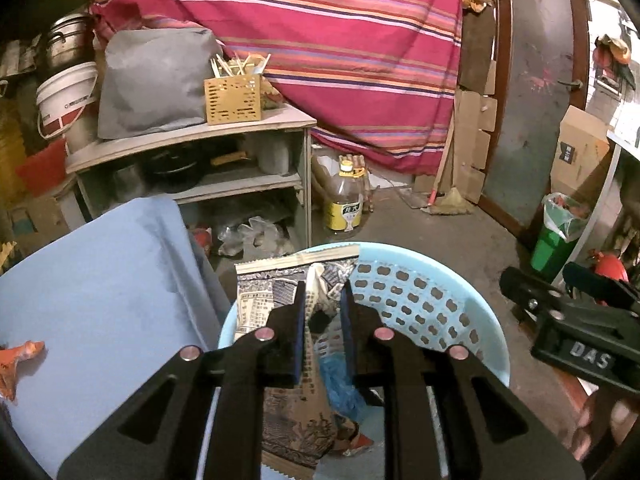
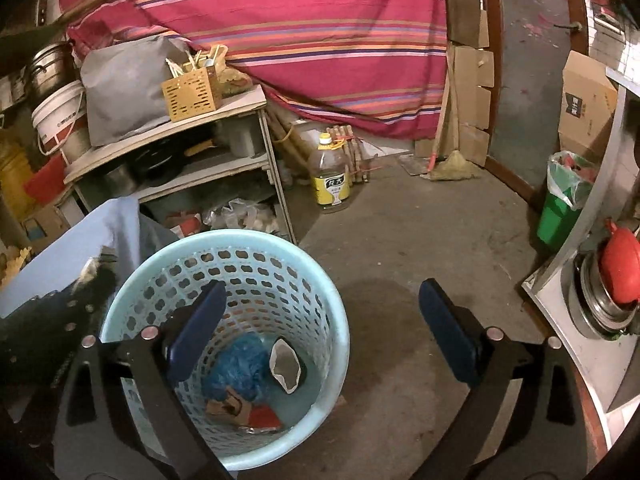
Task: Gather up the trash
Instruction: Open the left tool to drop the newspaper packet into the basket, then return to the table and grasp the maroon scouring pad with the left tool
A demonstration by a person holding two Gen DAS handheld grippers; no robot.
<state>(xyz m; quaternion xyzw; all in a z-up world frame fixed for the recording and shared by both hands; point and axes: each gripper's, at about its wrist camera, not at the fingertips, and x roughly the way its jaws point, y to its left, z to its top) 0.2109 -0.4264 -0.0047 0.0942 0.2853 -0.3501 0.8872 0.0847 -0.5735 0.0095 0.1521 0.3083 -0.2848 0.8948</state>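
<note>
A light blue perforated basket [image 1: 420, 296] stands on the floor beside a blue-covered table [image 1: 100, 300]; it also shows in the right wrist view [image 2: 248, 268]. My left gripper [image 1: 323, 300] is over the basket, its jaws a little apart with a patterned snack wrapper [image 1: 296, 408] between them, touching the left pad. My right gripper [image 2: 320, 300] is open and empty above the basket's right rim; it also shows in the left wrist view [image 1: 560, 312]. Inside the basket lie a blue crumpled bag [image 2: 236, 372], a small pouch [image 2: 285, 366] and scraps. An orange wrapper [image 1: 20, 360] lies on the table.
A wooden shelf [image 2: 172, 136] with a grey bag and yellow holder stands behind the basket. An oil bottle [image 2: 330, 178] is on the concrete floor. A green bin [image 2: 560, 204] stands at right, next to a white cabinet with pots [image 2: 600, 304].
</note>
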